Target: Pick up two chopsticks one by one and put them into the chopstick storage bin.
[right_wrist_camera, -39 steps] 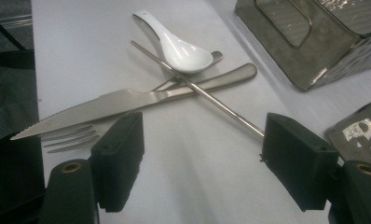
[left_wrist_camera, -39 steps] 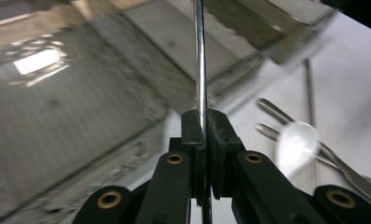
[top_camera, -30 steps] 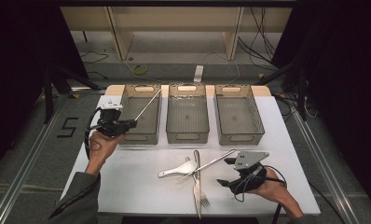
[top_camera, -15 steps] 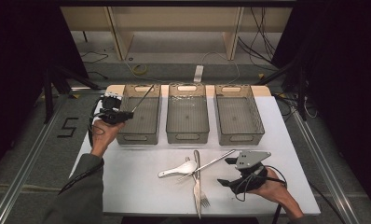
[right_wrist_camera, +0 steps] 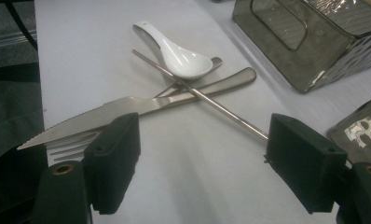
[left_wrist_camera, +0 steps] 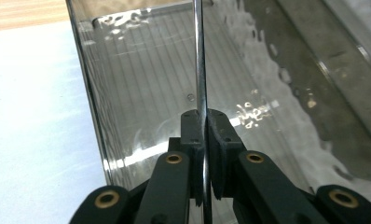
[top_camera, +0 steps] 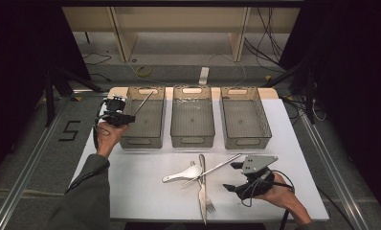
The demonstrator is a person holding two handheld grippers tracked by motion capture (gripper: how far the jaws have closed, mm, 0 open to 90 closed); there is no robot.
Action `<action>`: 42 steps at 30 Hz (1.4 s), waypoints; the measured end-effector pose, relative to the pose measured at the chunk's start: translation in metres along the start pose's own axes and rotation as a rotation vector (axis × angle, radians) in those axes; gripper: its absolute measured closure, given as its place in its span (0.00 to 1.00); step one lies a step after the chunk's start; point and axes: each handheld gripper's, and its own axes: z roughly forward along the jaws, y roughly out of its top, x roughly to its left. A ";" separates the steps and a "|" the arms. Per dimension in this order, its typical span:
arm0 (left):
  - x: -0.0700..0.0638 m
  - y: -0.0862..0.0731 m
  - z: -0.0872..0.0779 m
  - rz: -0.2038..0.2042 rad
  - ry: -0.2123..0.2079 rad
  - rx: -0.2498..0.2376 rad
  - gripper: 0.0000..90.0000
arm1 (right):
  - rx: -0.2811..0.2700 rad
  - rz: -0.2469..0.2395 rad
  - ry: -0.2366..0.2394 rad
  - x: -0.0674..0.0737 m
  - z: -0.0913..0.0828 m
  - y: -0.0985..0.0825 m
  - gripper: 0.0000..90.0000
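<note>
1. Left gripper [top_camera: 129,118] is clamped on a metal chopstick [left_wrist_camera: 201,70], slanting over the left bin [top_camera: 143,139] near the table's far-left corner.
2. Right gripper [right_wrist_camera: 200,161] stands apart, empty, by the near-right edge.
3. Risk: the thin rod could pivot in the pads and land outside the bin.

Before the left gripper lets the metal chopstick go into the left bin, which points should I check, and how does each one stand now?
1. Left gripper shut on the metal chopstick: ok.
2. Chopstick over the left bin, tip toward its far end: ok.
3. Chopstick low enough for a gentle drop: cannot tell.
4. Right gripper open, holding nothing: ok.
5. Second chopstick, knife, fork and white spoon waiting on the table, crossed in one pile: ok.
</note>
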 end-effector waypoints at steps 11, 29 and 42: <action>-0.007 -0.001 -0.009 -0.008 -0.042 -0.029 0.44 | -0.011 -0.017 -0.016 -0.005 -0.004 0.007 0.30; -0.073 -0.051 -0.074 0.137 -0.323 -0.179 0.22 | 0.283 -0.189 0.057 -0.044 0.028 0.043 0.33; -0.100 -0.092 -0.079 0.176 -0.378 -0.210 0.19 | 0.417 -0.211 0.061 -0.064 0.062 0.034 0.44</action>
